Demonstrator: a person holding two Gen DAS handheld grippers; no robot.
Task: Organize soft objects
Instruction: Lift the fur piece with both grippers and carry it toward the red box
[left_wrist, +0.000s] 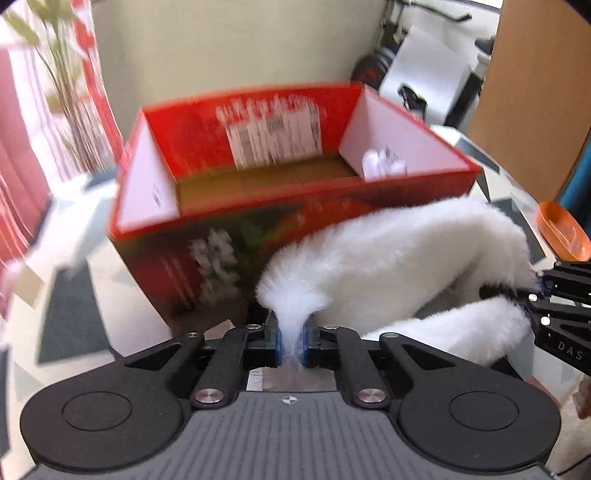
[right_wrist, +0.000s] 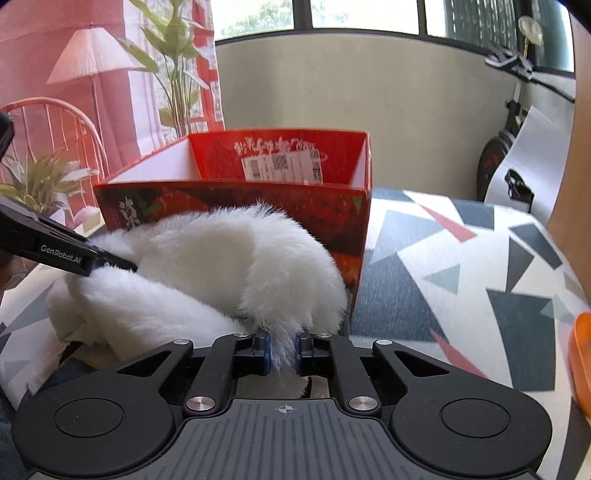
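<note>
A white furry soft item (left_wrist: 399, 251) hangs between both grippers in front of an open red cardboard box (left_wrist: 258, 206). My left gripper (left_wrist: 291, 343) is shut on one end of the fur. My right gripper (right_wrist: 283, 350) is shut on the other end of the fur (right_wrist: 229, 258); it also shows at the right edge of the left wrist view (left_wrist: 532, 295). The left gripper shows at the left of the right wrist view (right_wrist: 122, 264). The box (right_wrist: 236, 206) stands just behind the fur. A small white item (left_wrist: 382, 164) lies inside the box at its right end.
The surface has a cloth with a triangle pattern (right_wrist: 461, 258). An orange bowl (left_wrist: 561, 229) sits at the right. Plants (right_wrist: 173, 66), a lamp (right_wrist: 92, 55) and a red chair (right_wrist: 51, 125) stand behind at the left. A wall (right_wrist: 351, 85) is behind the box.
</note>
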